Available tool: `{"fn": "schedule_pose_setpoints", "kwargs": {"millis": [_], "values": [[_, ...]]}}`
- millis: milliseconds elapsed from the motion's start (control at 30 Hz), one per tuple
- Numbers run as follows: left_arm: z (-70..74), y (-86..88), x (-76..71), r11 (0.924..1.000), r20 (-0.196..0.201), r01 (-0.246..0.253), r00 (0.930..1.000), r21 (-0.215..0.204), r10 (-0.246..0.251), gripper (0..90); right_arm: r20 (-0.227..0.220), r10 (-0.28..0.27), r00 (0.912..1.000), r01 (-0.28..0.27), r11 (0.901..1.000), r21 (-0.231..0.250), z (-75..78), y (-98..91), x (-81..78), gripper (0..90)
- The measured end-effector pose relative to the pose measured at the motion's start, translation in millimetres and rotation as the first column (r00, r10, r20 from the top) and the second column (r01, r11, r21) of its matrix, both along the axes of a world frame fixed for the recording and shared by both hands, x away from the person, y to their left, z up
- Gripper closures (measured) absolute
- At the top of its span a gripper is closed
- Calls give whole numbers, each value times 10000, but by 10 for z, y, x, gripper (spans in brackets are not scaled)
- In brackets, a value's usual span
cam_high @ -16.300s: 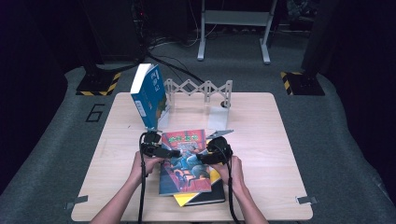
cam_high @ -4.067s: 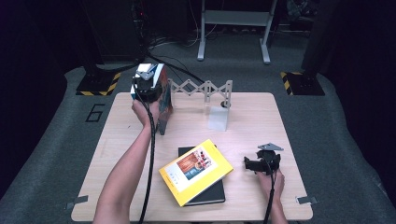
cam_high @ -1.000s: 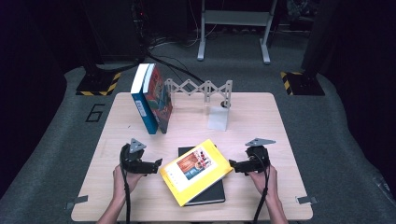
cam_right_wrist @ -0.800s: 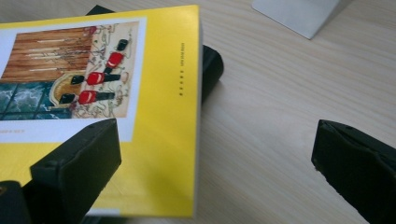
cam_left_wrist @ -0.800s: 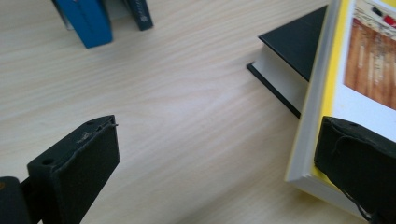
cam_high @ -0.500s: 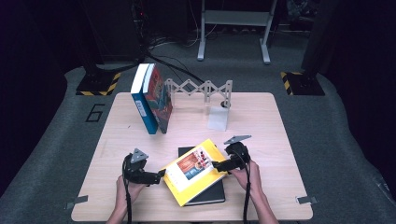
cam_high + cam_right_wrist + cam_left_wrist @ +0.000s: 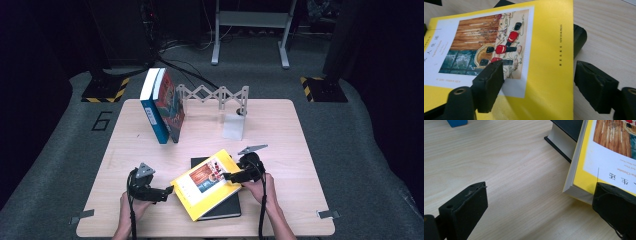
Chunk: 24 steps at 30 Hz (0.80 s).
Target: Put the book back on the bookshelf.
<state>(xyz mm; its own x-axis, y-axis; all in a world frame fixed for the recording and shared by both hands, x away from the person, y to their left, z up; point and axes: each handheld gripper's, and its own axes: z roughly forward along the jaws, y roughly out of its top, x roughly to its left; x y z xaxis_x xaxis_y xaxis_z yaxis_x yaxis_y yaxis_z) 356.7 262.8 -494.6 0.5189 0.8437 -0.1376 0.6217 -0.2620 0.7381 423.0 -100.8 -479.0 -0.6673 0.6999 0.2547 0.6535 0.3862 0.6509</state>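
A yellow book [image 7: 207,183] lies askew on a black book [image 7: 227,207] near the table's [image 7: 280,130] front edge. The right gripper [image 7: 537,82], jaws just closing, straddles its spine edge without pinching. The left gripper [image 7: 540,202] is spread wide at the opposite corner, bare wood beside it.

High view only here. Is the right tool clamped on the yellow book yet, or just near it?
Observer: Not clamped. In the right gripper view the right tool straddles a long edge of the yellow book: one jaw over the cover picture, the other beside the edge, apart from it. The jaws have just been closing.
Operator: Left tool?
Observer: The left tool is wide open, with one jaw at the yellow book's corner and the other over bare table.
Operator: What's under that corner?
Observer: It overhangs the black book, with its page edges showing just above the wood.
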Motion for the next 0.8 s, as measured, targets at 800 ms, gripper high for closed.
{"fn": "schedule_pose_setpoints", "kwargs": {"millis": [800], "values": [[-132,-44,33,9994,-214,-296,9993,163,299,0,-74,-271,9996,271,9996,58,19,-60,-28,330]]}}
